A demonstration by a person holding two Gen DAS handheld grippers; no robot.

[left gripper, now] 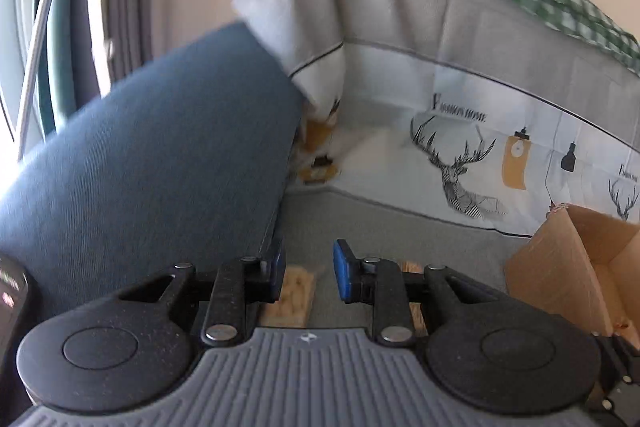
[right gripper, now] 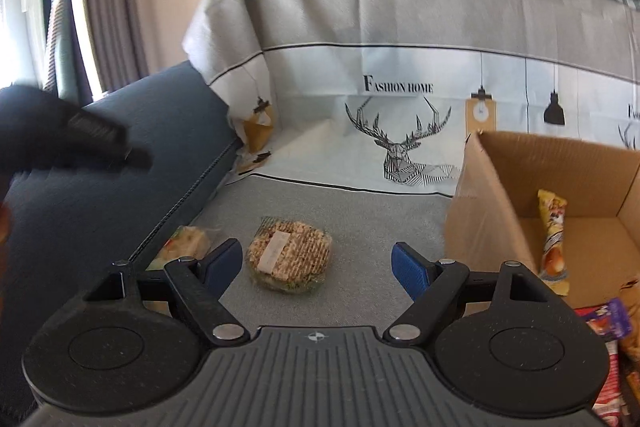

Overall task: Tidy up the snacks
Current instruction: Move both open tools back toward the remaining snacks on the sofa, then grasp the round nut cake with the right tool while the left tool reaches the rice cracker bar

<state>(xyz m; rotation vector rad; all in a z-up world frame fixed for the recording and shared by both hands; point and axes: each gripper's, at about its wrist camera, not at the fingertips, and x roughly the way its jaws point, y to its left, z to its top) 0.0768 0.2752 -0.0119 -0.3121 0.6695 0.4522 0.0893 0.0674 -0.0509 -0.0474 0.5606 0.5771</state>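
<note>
Reaching for the cake [right gripper: 289, 255] with right gripper [right gripper: 317, 269] spread and empty, left gripper [left gripper: 308, 273] narrowed on nothing, the wrapper could be crushed.

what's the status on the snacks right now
Both grippers, left and right, open, empty. Wrapped snack loose on cloth, second snack beside. Box right, path clear.
</note>
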